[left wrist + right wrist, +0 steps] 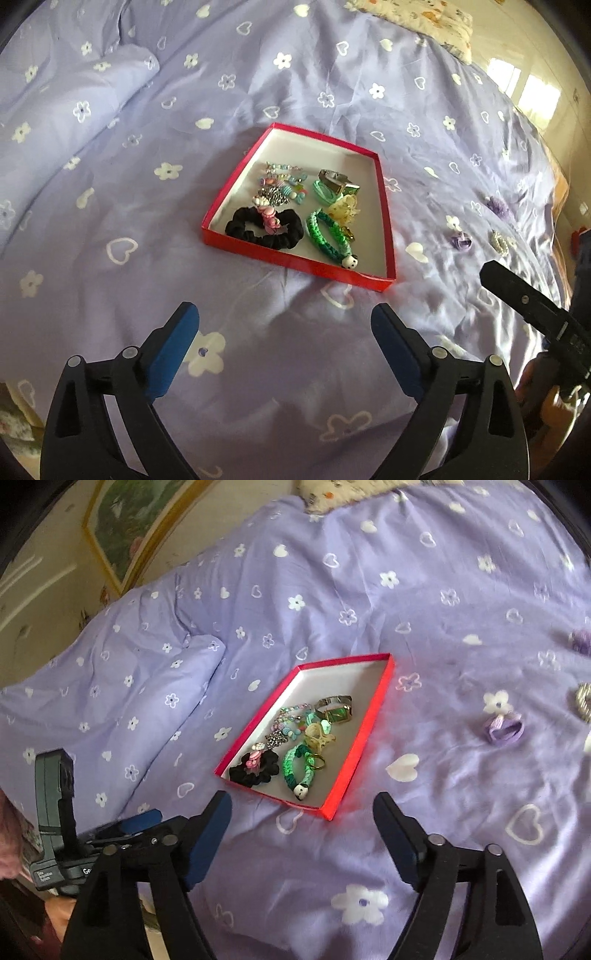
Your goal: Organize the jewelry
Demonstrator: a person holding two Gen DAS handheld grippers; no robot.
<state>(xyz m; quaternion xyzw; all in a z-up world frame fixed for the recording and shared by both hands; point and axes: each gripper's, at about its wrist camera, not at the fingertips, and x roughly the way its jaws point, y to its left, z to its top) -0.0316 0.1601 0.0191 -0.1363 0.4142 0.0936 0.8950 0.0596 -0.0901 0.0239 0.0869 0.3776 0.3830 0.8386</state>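
Both jaws wide, empty; red box (295,264) of jewelry just beyond them.

The left gripper (284,332), jaws spread and empty, hangs short of the red tray (295,260) of jewelry.

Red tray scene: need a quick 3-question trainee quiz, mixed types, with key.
1. True or false: the black scrunchie lies inside the red tray.
2. Multiple choice: the purple hair tie is
A. in the tray
B. on the bedspread, outside the tray
C. between the right gripper's fingers
3. Fill in: the left gripper holds ____ between its fingers.

Key
1. True; it sits at the tray's near end, beside the green braided bracelet.
2. B
3. Nothing; both grippers are open above bare bedspread, short of the tray.
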